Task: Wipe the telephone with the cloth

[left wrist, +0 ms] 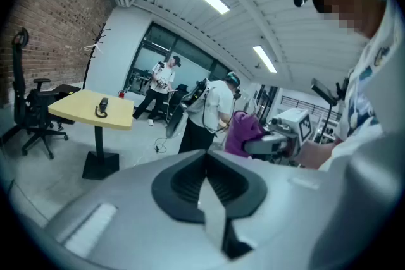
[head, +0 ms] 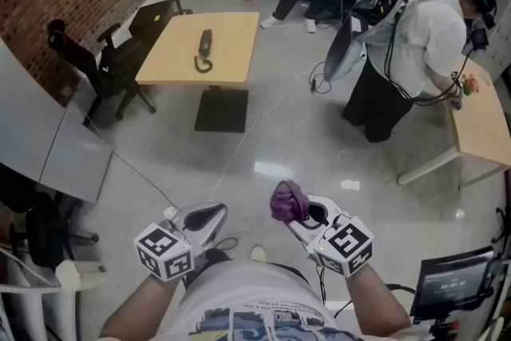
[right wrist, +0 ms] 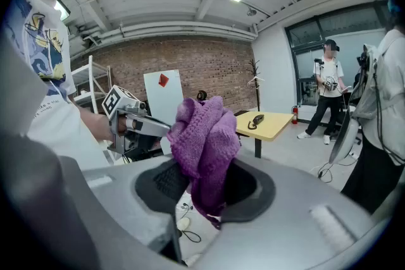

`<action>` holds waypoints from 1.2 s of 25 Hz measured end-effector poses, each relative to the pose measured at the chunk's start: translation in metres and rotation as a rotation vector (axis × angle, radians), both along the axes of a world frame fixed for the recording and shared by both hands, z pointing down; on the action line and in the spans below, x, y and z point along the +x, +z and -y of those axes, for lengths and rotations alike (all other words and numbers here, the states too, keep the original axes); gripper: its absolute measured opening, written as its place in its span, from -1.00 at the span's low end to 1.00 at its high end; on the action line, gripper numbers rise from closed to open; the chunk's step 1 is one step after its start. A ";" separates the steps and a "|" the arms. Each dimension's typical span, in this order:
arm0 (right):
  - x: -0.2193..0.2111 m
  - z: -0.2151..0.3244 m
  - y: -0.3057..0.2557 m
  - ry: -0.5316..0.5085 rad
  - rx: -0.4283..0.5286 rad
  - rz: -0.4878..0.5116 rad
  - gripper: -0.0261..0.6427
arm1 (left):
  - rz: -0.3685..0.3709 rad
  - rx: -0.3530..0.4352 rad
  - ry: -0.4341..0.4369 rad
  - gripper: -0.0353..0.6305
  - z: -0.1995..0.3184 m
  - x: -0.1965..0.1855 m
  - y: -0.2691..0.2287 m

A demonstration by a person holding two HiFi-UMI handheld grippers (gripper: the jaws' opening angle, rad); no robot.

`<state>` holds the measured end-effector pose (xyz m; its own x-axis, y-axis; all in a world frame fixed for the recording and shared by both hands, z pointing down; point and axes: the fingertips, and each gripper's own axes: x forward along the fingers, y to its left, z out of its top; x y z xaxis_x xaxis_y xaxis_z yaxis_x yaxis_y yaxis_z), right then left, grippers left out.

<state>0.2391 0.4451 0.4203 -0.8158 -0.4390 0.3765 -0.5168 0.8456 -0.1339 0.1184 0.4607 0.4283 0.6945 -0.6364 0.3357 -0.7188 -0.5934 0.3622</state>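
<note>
The matt grey plastic of my right gripper [right wrist: 204, 185] is pinching the cloth [right wrist: 205, 136], which is looking knitted, rough and matt. The telephone [head: 204, 52] is looking like dark plastic on the table [head: 231, 32], whose top is showing as smooth pale wood. The floor [head: 279, 140] is shining glossy.

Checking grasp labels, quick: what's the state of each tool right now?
Left tool: closed, nothing in it.
Right tool: closed on the purple cloth.

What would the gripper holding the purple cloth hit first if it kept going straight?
Nothing near: the right gripper, clamping the purple knitted cloth, faces open air, roughly toward the far yellow table; depth unclear.
</note>
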 end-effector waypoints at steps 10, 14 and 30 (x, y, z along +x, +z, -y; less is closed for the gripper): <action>-0.006 0.001 0.002 -0.020 -0.035 -0.006 -0.54 | 0.020 -0.005 -0.013 -0.87 0.004 -0.005 0.005; -0.009 0.001 -0.002 -0.032 -0.046 0.023 -0.54 | 0.037 -0.015 -0.019 -0.87 0.002 -0.006 0.008; -0.051 0.078 0.022 -0.052 -0.081 0.010 -0.53 | 0.031 -0.056 -0.127 -0.87 0.074 -0.066 0.031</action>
